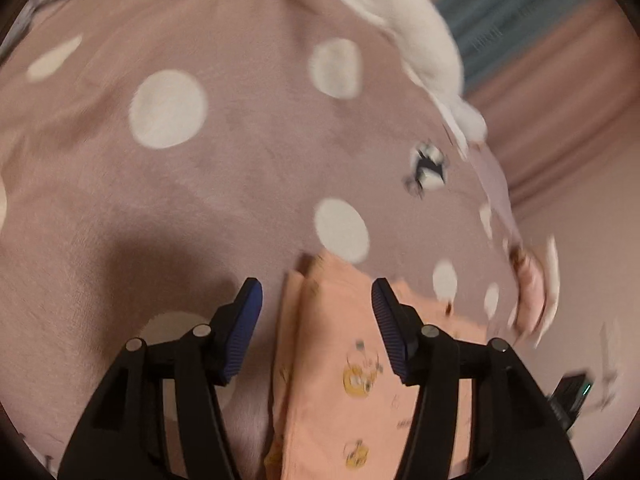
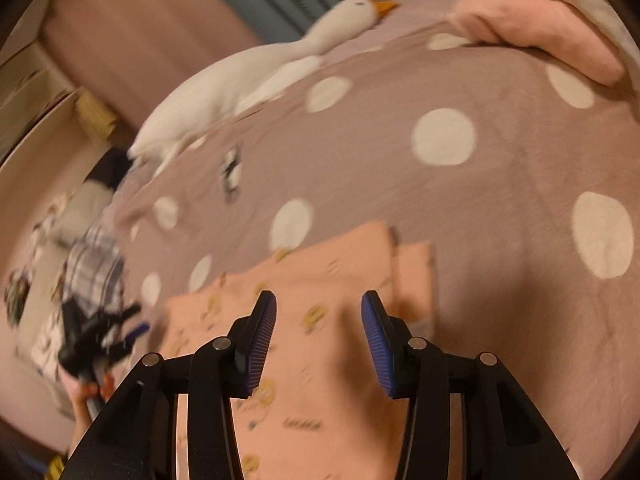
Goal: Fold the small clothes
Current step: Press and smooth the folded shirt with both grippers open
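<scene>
We see the left tongs [image 1: 317, 300] and right tongs [image 2: 319, 312] both spread wide, pinching nothing. The peach garment [image 2: 320, 280] lies folded on the dotted blanket [image 2: 500, 184], below both. A toy goose [image 2: 256, 76] rests at the blanket's edge.
</scene>
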Motion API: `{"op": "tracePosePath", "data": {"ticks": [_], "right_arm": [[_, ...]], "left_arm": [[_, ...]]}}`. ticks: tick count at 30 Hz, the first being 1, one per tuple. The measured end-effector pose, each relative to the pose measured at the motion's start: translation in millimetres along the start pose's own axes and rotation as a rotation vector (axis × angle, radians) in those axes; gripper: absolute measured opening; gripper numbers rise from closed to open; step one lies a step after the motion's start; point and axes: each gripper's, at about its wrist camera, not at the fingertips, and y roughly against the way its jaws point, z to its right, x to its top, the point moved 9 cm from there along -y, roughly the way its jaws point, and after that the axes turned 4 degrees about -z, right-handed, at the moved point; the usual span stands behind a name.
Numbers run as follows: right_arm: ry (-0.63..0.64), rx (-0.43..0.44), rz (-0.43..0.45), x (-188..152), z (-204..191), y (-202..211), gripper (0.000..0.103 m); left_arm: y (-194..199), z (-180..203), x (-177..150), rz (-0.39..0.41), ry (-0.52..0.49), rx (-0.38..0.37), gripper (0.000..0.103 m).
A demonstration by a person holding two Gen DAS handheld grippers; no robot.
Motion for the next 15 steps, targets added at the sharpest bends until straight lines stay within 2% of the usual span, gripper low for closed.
{"op": "tracePosePath", "data": {"ticks": [3, 4, 7, 11, 15], "right_arm": [[0.082, -0.04, -0.046, -17.3, -10.4, -10.3, 0.046], [0.101, -0.067, -0.057, -19.8, -9.6, -15.5, 0.046], [0.18, -0.142, -0.093, -37.0, -8.3, -21.0, 0.036], [0.283, -0.236, -0.114, -61.4, -2.1, -15.2, 0.034], [0.366, -0.315, -0.134, -86.1, 7.3, -8.7, 0.034]], "left_arm": [[-6.7, 20.5, -26.3, -0.056, -0.112, -0.017, 0.049], [-10.7, 26.0, -36.0, -0.077, -0.142, -0.021, 0.043], [-23.0, 38.4, -64.2, -0.121, -0.241, -0.021, 0.032], [-36.6, 34.5, -99.2, -0.165, -0.317, 0.023, 0.031], [-26.8, 27.2, -115.5, -0.154, -0.336, 0.031, 0.031]]}}
